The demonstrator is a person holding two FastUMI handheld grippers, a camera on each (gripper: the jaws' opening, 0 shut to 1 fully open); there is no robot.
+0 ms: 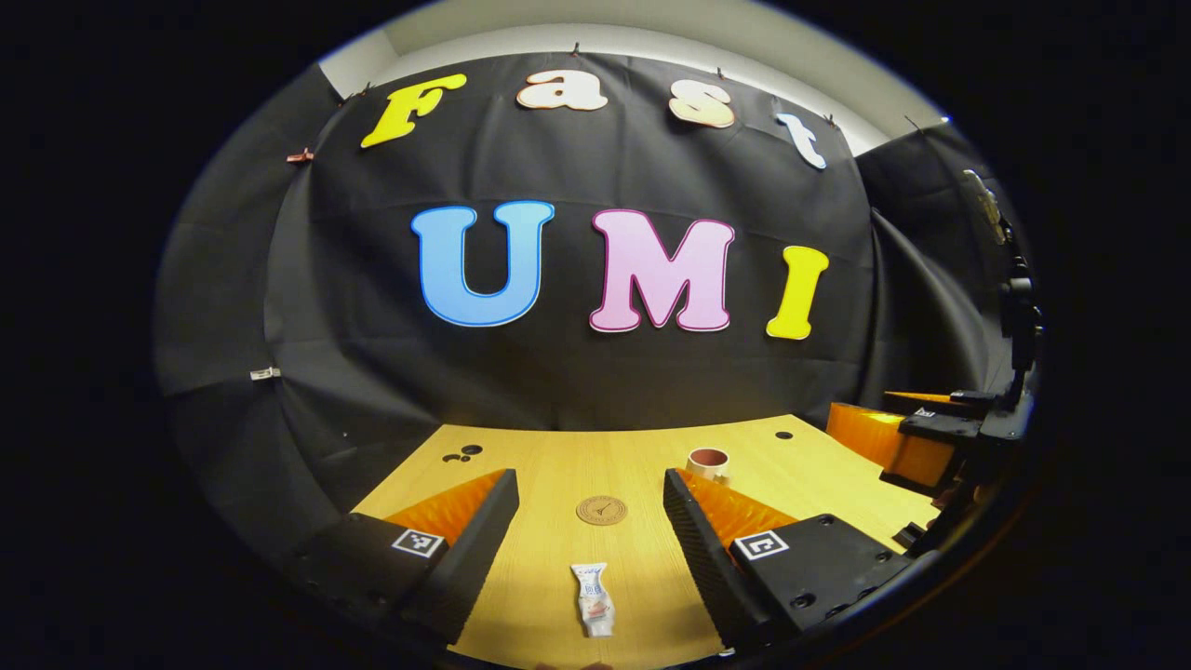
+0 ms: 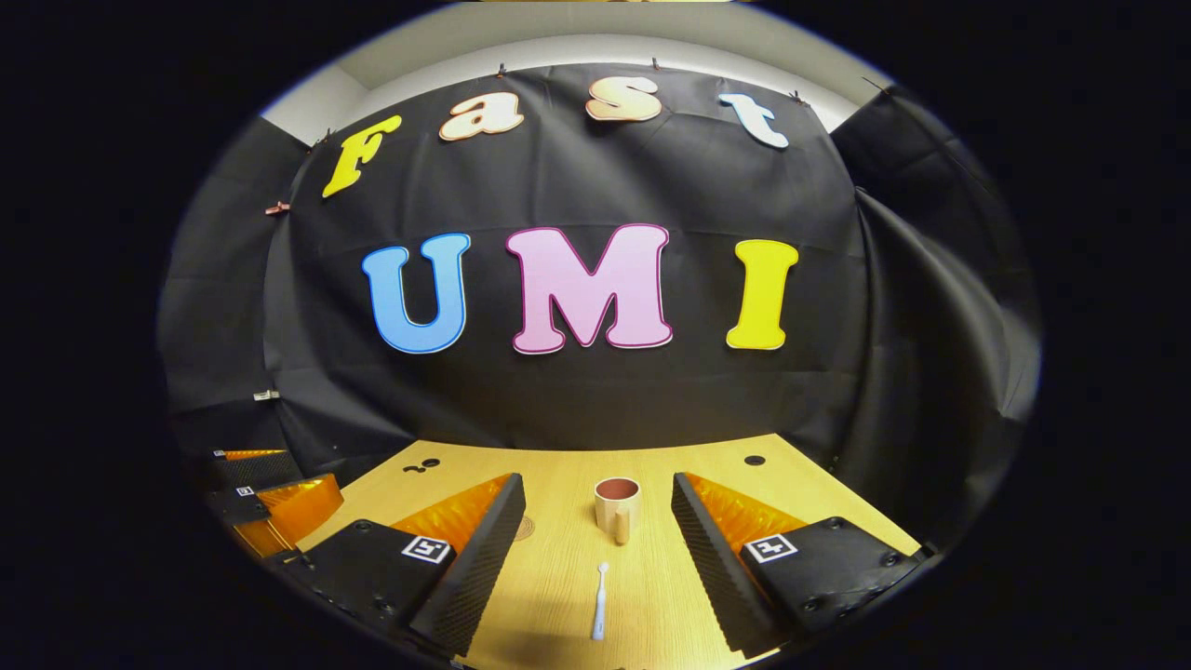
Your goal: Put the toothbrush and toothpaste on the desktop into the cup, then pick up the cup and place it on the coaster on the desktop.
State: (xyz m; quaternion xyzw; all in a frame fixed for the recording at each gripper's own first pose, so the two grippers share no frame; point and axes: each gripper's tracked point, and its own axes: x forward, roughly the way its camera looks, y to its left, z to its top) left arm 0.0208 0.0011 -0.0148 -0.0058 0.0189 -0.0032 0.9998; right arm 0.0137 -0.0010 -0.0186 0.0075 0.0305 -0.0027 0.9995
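Nothing is done yet: the toothpaste [image 1: 593,600] and toothbrush [image 2: 600,601] lie on the surface [image 1: 558,465], the cup [image 2: 616,506] stands off the coaster [image 1: 601,510], and the left gripper [image 1: 590,521] and right gripper [image 2: 597,530] are wide and hold nothing.

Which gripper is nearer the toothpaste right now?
Left. The toothpaste lies on the desktop between the open fingers of the left gripper. The right gripper is off to the side, lined up with the toothbrush and cup.
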